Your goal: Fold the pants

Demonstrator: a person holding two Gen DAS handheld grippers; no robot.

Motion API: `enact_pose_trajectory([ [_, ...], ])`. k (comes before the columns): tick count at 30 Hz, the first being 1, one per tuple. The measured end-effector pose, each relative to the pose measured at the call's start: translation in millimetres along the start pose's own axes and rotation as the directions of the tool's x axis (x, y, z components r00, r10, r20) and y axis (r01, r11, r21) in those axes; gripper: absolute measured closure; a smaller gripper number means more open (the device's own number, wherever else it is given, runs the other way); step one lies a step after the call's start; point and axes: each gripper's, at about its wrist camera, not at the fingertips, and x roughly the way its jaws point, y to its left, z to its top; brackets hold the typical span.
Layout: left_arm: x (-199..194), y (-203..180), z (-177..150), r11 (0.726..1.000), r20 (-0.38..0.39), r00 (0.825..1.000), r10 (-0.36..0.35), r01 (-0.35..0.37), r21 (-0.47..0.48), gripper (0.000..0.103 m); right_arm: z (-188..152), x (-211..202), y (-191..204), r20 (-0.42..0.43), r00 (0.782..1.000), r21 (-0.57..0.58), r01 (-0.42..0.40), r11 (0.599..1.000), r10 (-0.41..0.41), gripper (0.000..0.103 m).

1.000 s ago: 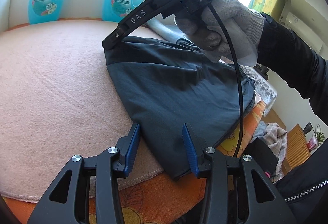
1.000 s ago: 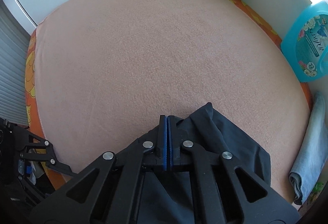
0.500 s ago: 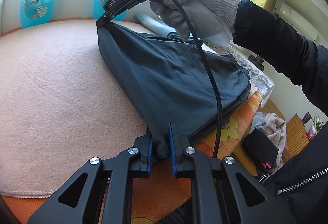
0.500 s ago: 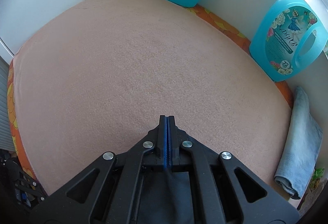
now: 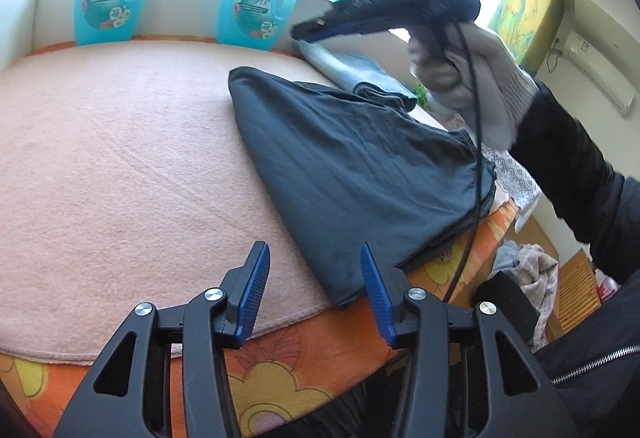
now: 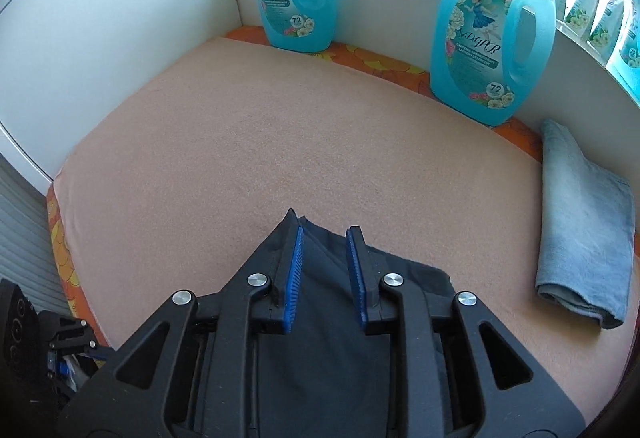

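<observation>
I see the pants (image 5: 360, 173) as thin, matt dark cloth with soft creases, lying on a nubbly, matt peach blanket (image 5: 120, 165). My left gripper (image 5: 314, 294) looks matt black plastic with ribbed blue pads (image 5: 256, 290) and shiny metal screws. The detergent jugs (image 6: 492, 33) are glossy translucent plastic; the glove (image 5: 476, 77) is coarse knit.

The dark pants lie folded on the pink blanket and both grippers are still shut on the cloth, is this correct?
Not quite. Both wrist views show the left gripper and right gripper open, released from the dark pants, which do lie folded on the pink blanket.
</observation>
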Motion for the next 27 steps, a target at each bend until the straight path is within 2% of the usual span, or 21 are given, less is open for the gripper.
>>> enact_pose_trajectory([
  [3,-10,15,16,0.999,0.039,0.999,0.023,-0.022,-0.029,0.056,-36,-26,4,0.041,0.999,0.037,-0.011,0.999,0.01,0.076],
  [4,-13,20,23,0.999,0.053,0.998,0.036,-0.034,-0.034,0.056,-48,-32,7,0.058,0.998,0.048,-0.004,0.999,0.001,0.07],
  [5,-15,25,31,0.998,0.066,0.997,0.047,-0.044,-0.041,0.051,-61,-39,13,0.073,0.997,0.06,-0.003,0.998,-0.001,0.064],
  [7,-15,34,48,0.997,0.088,0.995,0.052,-0.046,-0.061,0.041,-83,-46,24,0.095,0.995,0.085,-0.038,0.996,0.03,0.064],
  [13,14,54,100,0.993,0.095,0.995,0.032,-0.021,-0.114,0.041,-131,-54,69,0.159,0.985,0.105,-0.091,0.99,0.074,0.061],
  [17,55,55,122,0.991,0.044,0.999,0.002,0.004,-0.13,0.041,-144,-46,102,0.173,0.98,0.078,-0.11,0.991,0.096,0.046],
  [19,77,55,130,0.991,0.008,1.0,-0.004,0.006,-0.133,0.041,-147,-38,115,0.162,0.983,0.062,-0.099,0.993,0.088,0.042],
  [24,124,68,143,0.993,-0.091,0.995,0.049,-0.059,-0.106,0.041,-153,-21,140,0.14,0.99,-0.002,-0.03,1.0,0.03,0.042],
  [27,136,82,145,0.986,-0.112,0.994,-0.004,-0.015,-0.168,0.042,-155,-13,150,0.129,0.992,-0.024,-0.003,1.0,0.006,0.041],
])
